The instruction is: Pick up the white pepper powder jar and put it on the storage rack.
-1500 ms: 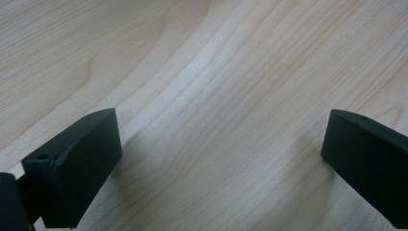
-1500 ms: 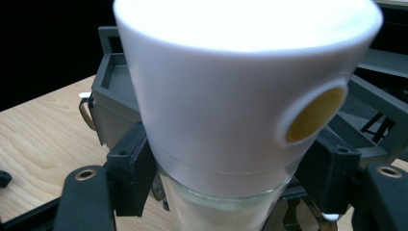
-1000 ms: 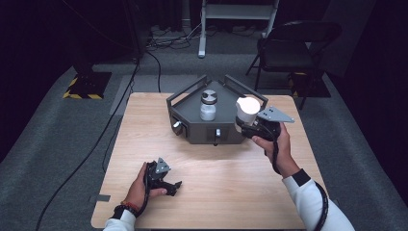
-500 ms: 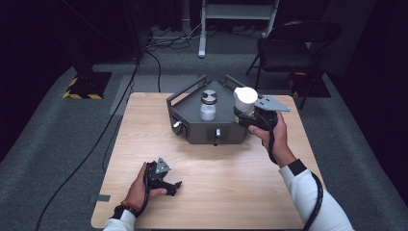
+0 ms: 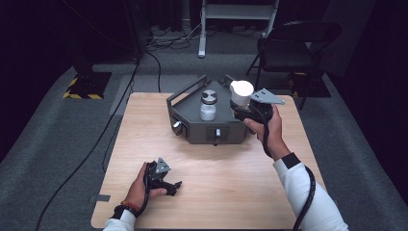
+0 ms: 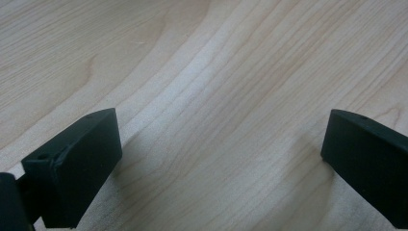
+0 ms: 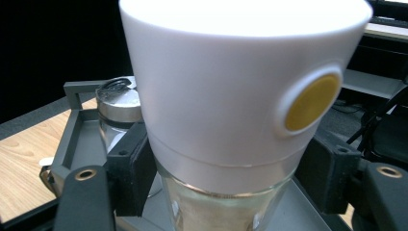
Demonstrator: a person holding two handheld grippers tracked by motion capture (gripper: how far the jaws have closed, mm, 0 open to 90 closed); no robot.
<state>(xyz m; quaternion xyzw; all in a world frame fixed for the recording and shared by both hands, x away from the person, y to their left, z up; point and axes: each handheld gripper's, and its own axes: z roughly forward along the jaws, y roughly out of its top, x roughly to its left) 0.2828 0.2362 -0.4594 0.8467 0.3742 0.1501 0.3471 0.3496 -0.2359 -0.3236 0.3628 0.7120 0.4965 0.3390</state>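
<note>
Right of centre in the high view, the right gripper [image 5: 242,109] pinches a glass jar [image 7: 226,207] with a smooth white tapered cap, seemingly over the grey angular tray [image 5: 192,113]. Lower left, the left gripper [image 6: 221,159] rests spread on pale wood-grain table [image 5: 231,183].

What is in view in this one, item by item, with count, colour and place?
White-capped jar: one, white cap with yellow dot over clear glass, held at the tray's right end.
Metal-lidded jar: one, clear with silver lid, standing in the tray.
Tray: one, dark grey, at the table's far middle.
Table: one, light wood.
Chair: one, black, behind the table on the right.
Right gripper: one, black, shut on the white-capped jar.
Left gripper: one, black, jaws apart over bare wood at the near left.
</note>
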